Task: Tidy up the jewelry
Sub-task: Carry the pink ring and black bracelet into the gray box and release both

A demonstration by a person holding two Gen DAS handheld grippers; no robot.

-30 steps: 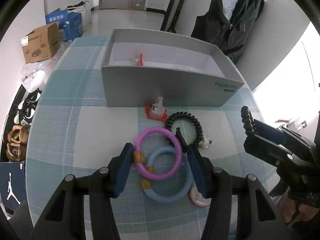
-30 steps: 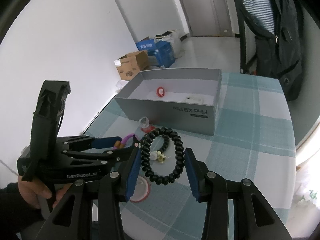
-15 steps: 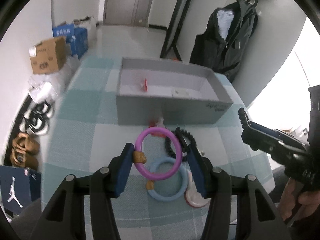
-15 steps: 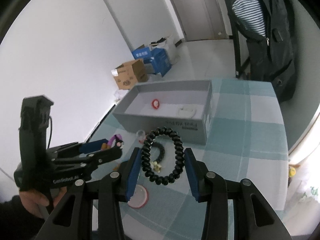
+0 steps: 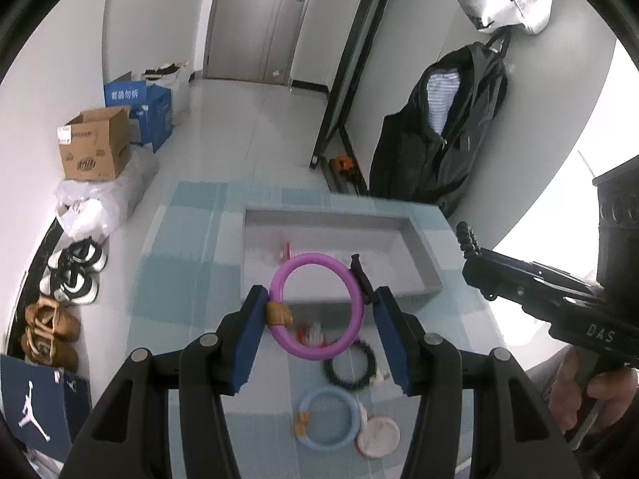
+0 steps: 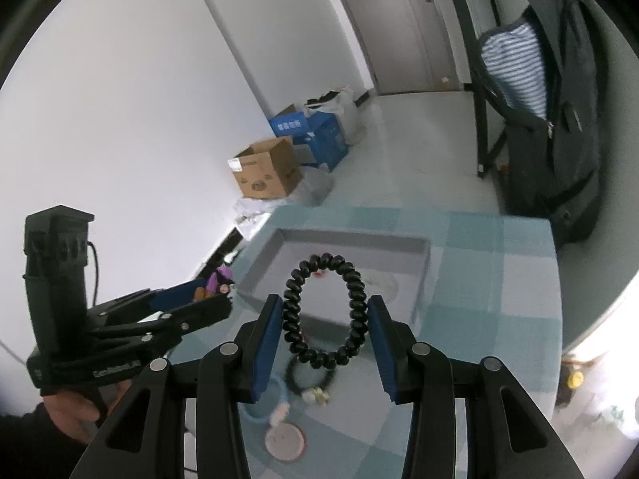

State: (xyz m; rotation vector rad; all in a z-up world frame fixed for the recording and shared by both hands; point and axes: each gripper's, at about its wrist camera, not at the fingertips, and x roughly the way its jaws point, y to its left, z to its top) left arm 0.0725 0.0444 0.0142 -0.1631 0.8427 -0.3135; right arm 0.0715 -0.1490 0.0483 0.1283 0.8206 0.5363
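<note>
My left gripper is shut on a purple bangle with a gold clasp and holds it high above the table, in front of the grey box. My right gripper is shut on a black spiral bracelet, also lifted high, with the grey box behind it. On the table below lie a blue bangle, a black beaded bracelet, a small red item and a pink round lid. A red piece lies inside the box.
The table has a teal checked cloth. The right gripper shows at the right of the left wrist view. Cardboard boxes, shoes and a hanging dark jacket surround the table.
Both grippers have risen well above the table, each carrying its ring. The table items and the box now look smaller and farther below.
</note>
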